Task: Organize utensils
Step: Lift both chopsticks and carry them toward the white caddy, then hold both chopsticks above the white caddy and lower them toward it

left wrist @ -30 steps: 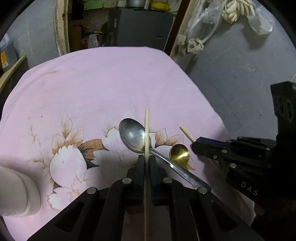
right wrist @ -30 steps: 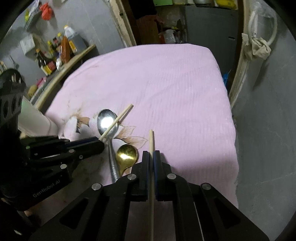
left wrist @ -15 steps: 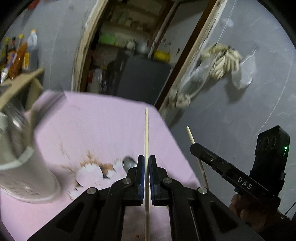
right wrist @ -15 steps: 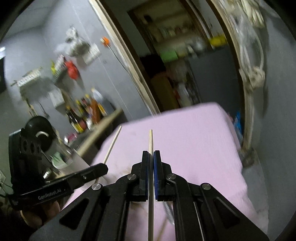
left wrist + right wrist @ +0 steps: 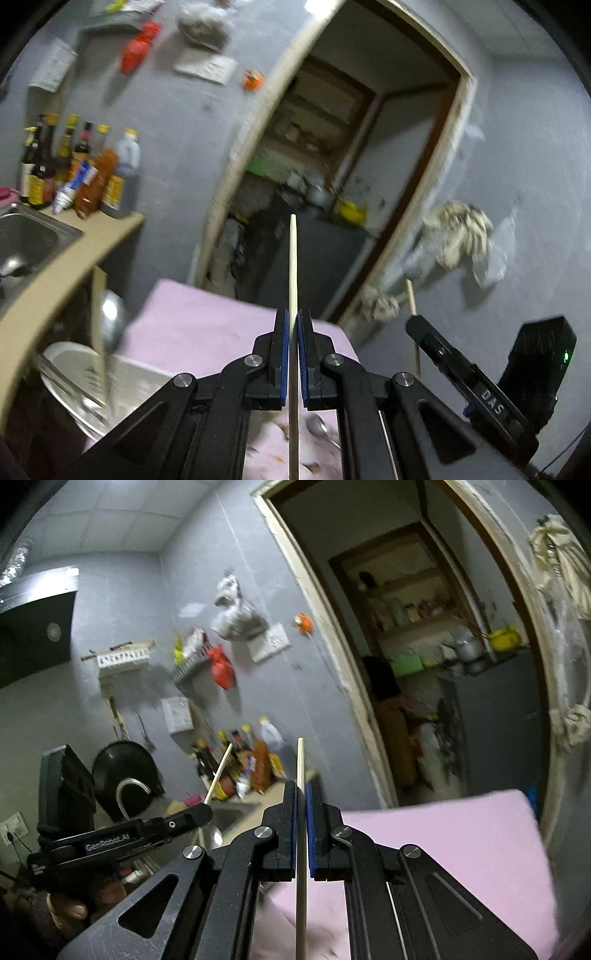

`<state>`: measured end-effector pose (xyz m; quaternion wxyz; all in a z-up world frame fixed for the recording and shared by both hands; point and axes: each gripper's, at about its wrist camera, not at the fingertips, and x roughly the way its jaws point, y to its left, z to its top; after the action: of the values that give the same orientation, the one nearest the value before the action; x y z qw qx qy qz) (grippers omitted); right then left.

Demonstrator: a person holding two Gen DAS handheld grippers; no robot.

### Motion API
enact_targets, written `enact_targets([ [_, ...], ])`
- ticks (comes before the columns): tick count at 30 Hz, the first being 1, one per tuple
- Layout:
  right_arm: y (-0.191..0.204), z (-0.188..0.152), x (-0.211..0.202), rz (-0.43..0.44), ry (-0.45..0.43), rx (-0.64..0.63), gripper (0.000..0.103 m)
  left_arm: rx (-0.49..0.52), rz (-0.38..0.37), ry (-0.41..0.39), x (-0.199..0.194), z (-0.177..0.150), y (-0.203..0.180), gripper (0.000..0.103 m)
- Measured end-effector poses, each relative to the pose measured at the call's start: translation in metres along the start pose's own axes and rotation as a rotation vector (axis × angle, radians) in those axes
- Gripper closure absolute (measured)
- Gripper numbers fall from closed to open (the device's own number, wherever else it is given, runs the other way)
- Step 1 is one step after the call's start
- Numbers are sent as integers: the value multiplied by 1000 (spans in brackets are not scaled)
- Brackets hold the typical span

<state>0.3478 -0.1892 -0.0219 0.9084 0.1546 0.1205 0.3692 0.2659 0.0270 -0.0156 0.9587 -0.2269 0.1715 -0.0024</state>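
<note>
gripping one chopstick each — left gripper (image 5: 291, 325) & right gripper (image 5: 301, 797) clamped, over pink cloth (image 5: 443, 834), grey-walled kitchen.

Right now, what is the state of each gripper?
Left gripper: closed, holding a chopstick.
Right gripper: closed, holding another chopstick.

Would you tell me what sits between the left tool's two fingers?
A wooden chopstick, clamped by the left tool, as the left wrist view shows.
</note>
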Motion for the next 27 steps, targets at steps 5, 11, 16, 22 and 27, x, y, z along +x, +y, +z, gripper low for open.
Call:
enact_targets([
  [5,29,-3,26,19,-94,44,98,-78,56,-101,-11,25,48,98],
  [11,51,-23,47,-48,-204,114,98,-158,109,-172,-13,31,91,98],
  [16,57,-42,58,-166,-276,140,98,-189,127,-208,-8,30,117,98],
  [22,62,-60,60,-259,-344,112,98,-216,144,-261,-4,18,132,98],
  [27,71,-60,55,-278,-398,85,98,-221,134,-286,-3,10,134,98],
])
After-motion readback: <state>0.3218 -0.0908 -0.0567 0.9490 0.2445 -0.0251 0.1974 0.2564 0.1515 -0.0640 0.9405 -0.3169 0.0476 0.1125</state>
